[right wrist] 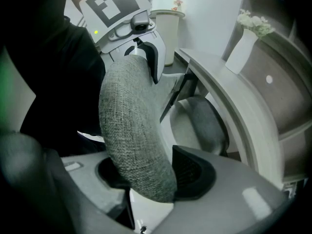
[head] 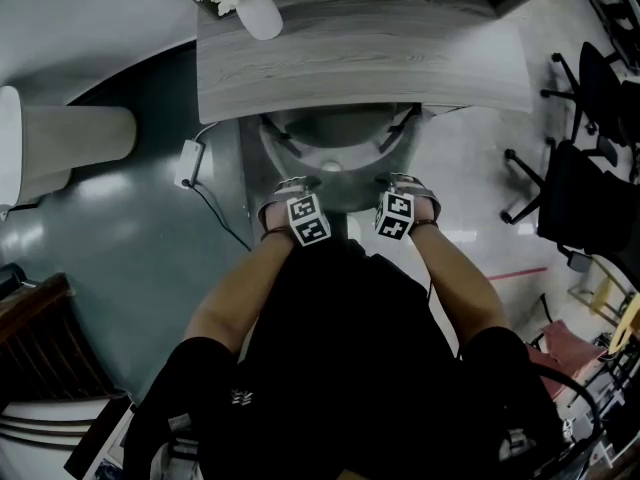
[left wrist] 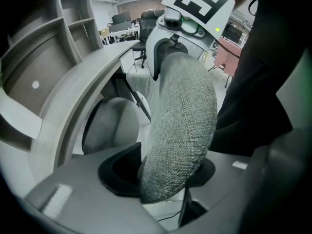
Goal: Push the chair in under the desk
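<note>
The grey fabric chair point(head: 332, 140) has its seat tucked beneath the curved wood-grain desk point(head: 360, 63). I stand behind it, arms stretched forward and down. My left gripper point(head: 291, 189) and right gripper point(head: 408, 184) sit side by side on the top rim of the backrest. In the left gripper view the woven backrest rim point(left wrist: 183, 126) fills the gap of the left gripper point(left wrist: 163, 172), lying against both pads. In the right gripper view the same rim point(right wrist: 131, 130) is wedged in the right gripper point(right wrist: 151, 172). The seat point(right wrist: 202, 121) shows under the desk edge point(right wrist: 229, 96).
A white vase of flowers point(head: 258, 10) stands on the desk's left end. A white power adapter with a cable point(head: 190, 163) lies on the floor left of the chair. Black office chairs point(head: 590, 168) stand to the right, a pale round stand point(head: 70, 143) to the left.
</note>
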`<state>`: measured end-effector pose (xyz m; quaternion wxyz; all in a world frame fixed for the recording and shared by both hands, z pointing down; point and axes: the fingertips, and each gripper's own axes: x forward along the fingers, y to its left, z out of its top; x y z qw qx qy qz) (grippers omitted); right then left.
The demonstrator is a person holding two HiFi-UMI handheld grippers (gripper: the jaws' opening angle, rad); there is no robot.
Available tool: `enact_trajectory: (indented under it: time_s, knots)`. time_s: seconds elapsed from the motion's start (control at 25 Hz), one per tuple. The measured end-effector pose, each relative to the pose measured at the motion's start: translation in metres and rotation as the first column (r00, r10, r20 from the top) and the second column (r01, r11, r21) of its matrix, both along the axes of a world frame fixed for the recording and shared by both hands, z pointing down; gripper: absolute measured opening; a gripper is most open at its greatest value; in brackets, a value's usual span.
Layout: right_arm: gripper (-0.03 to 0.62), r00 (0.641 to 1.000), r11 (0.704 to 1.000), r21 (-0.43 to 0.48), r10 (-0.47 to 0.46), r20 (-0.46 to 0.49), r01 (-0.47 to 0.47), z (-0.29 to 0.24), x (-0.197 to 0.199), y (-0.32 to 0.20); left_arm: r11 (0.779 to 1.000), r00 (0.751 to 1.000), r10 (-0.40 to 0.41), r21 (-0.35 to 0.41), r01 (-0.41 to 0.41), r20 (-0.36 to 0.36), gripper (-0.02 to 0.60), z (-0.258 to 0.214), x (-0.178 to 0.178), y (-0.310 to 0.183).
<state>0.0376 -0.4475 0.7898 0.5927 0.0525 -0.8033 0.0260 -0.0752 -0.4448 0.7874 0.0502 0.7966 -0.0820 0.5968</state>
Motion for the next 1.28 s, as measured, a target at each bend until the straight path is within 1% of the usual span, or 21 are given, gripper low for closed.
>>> enact_trajectory:
  time_s: [0.16,0.32,0.52,0.76,0.84,0.96,1.04,1.12,1.16,1.2,1.24,1.28]
  knots:
    - [0.209,0.999,0.998,0.032,0.049,0.002,-0.049,-0.005,0.002,0.0,0.998,1.0,-0.025,0.055,0.024,0.014,0.206,-0.003,-0.002,0.003]
    - [0.212,0.995,0.993,0.059,0.098,0.011,-0.098,-0.011,0.005,0.003,0.994,0.997,-0.082,0.078,0.081,0.009,0.212,-0.011,-0.005,0.005]
    - [0.212,0.984,0.982,0.079,0.169,0.055,-0.173,-0.028,0.013,0.007,0.983,0.988,-0.151,0.102,0.152,-0.024,0.209,-0.032,-0.008,0.01]
    - [0.212,0.967,0.964,0.108,0.232,0.107,-0.243,-0.049,0.022,0.012,0.963,0.972,-0.224,0.136,0.232,-0.071,0.198,-0.065,-0.01,0.019]
    - [0.21,0.953,0.952,0.107,0.271,0.14,-0.286,-0.058,0.028,0.014,0.955,0.963,-0.252,0.138,0.264,-0.1,0.183,-0.075,-0.01,0.025]
    - [0.21,0.919,0.927,0.098,0.339,0.2,-0.363,-0.072,0.038,0.016,0.937,0.946,-0.288,0.162,0.31,-0.149,0.149,-0.091,-0.009,0.029]
    - [0.207,0.893,0.909,0.091,0.376,0.246,-0.408,-0.084,0.042,0.015,0.916,0.925,-0.323,0.179,0.359,-0.201,0.126,-0.105,-0.007,0.026]
    - [0.193,0.866,0.89,0.089,0.406,0.292,-0.447,-0.097,0.044,0.011,0.891,0.894,-0.362,0.184,0.415,-0.265,0.094,-0.121,-0.005,0.02]
    - [0.19,0.852,0.882,0.088,0.417,0.316,-0.464,-0.105,0.044,0.009,0.881,0.88,-0.375,0.183,0.436,-0.293,0.068,-0.128,-0.004,0.017]
    - [0.189,0.839,0.874,0.088,0.426,0.338,-0.479,-0.112,0.045,0.006,0.873,0.869,-0.383,0.184,0.451,-0.314,0.03,-0.135,-0.003,0.014]
    - [0.187,0.827,0.866,0.089,0.434,0.358,-0.493,-0.119,0.046,0.003,0.867,0.861,-0.388,0.186,0.462,-0.329,0.011,-0.14,-0.003,0.012]
    - [0.18,0.814,0.857,0.091,0.443,0.376,-0.508,-0.127,0.047,0.0,0.861,0.853,-0.395,0.188,0.473,-0.34,0.008,-0.145,-0.004,0.01]
